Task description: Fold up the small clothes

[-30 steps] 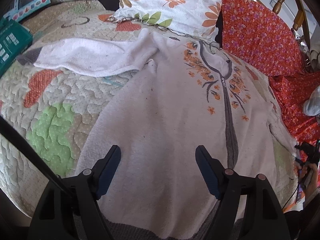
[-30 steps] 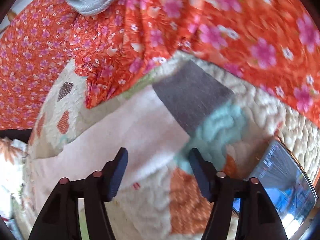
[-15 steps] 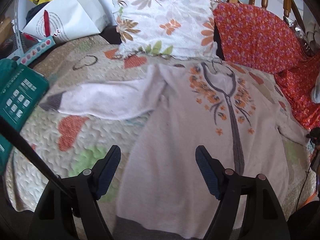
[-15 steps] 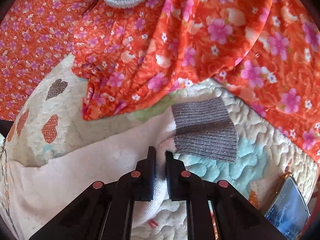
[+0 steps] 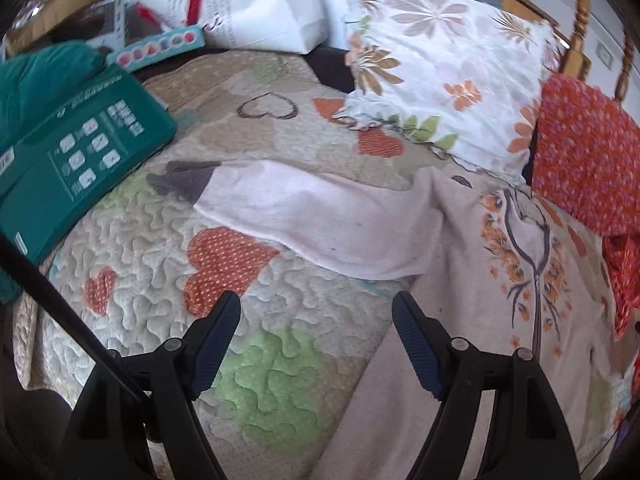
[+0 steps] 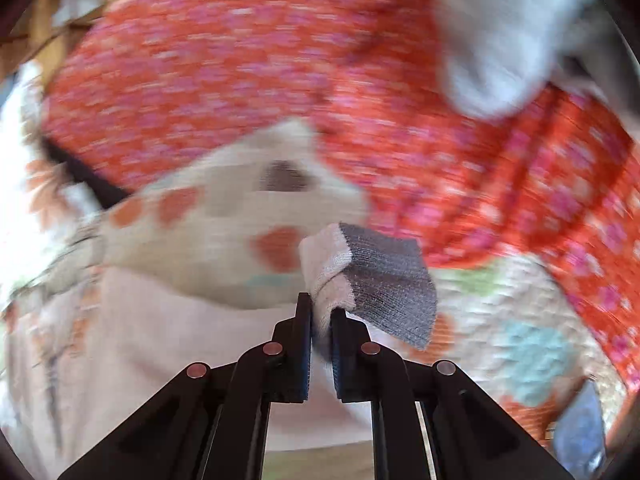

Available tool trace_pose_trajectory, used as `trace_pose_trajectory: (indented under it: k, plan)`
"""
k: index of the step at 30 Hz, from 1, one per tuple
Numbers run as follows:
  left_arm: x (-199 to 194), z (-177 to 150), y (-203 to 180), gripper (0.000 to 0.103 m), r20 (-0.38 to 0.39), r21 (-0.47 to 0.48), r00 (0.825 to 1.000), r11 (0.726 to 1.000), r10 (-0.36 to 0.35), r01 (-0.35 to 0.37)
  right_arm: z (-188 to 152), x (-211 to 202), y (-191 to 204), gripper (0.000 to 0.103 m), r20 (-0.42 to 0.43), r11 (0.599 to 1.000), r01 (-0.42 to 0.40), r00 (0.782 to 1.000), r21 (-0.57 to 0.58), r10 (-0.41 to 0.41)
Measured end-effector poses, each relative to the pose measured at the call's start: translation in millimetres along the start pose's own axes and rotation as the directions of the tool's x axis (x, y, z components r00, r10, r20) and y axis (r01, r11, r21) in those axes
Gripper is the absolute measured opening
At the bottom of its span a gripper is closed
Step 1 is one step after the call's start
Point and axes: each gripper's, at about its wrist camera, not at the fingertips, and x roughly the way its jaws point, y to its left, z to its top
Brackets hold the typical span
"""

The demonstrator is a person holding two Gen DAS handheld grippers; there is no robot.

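Note:
A pale pink sweater with an orange flower print and grey trim lies spread on a quilted bedspread. Its left sleeve stretches out to the left and ends in a grey cuff. My left gripper is open and empty above the quilt, just below that sleeve. My right gripper is shut on the right sleeve beside its grey cuff and holds it lifted off the bed. The sweater body shows blurred at lower left.
A green box lies at the left edge of the bed. A floral pillow and a white bag sit at the back. Orange flowered fabric lies on the right, with a grey garment on it. A phone lies at lower right.
My right gripper closed on the right sleeve by the cuff and lifted it, swinging toward the sweater body. My left gripper moved left, from over the body to the quilt below the left sleeve.

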Motion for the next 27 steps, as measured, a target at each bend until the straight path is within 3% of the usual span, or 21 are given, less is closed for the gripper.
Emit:
trace_pose_trajectory:
  k: [5,8,14,17,21,23,25,27]
  plan:
    - [-4,14,21,0.078,0.008,-0.079,0.999,0.996,-0.046,0.046,3,-12,109,0.009,-0.005,0.975,-0.146,0.989,-0.169,0.148]
    - [-6,21,30,0.078,0.012,-0.127,0.996,0.988,-0.086,0.086,-8,-18,190,0.009,-0.034,0.933,-0.223,0.974,-0.284,0.222]
    - [-12,35,50,0.078,0.046,-0.177,0.995,0.979,-0.090,0.097,-65,-16,350,0.009,-0.120,0.793,-0.317,0.946,-0.521,0.300]
    - [-14,38,62,0.079,0.055,-0.201,0.996,0.976,-0.071,0.080,-112,0,417,0.013,-0.248,0.682,-0.386,0.922,-0.621,0.297]
    - [-12,37,81,0.079,0.041,-0.260,0.996,0.961,-0.081,0.089,-146,-10,442,0.018,-0.353,0.543,-0.503,0.863,-0.672,0.362]
    - [-13,36,86,0.079,0.035,-0.283,0.995,0.954,-0.091,0.098,-143,-23,436,0.029,-0.357,0.518,-0.526,0.847,-0.675,0.394]
    - [-14,34,91,0.079,0.033,-0.300,0.995,0.948,-0.098,0.103,-130,-31,415,0.038,-0.327,0.536,-0.510,0.855,-0.673,0.402]
    - [-15,32,91,0.079,0.031,-0.307,0.994,0.945,-0.108,0.112,-110,-31,382,0.048,-0.274,0.600,-0.463,0.882,-0.652,0.383]
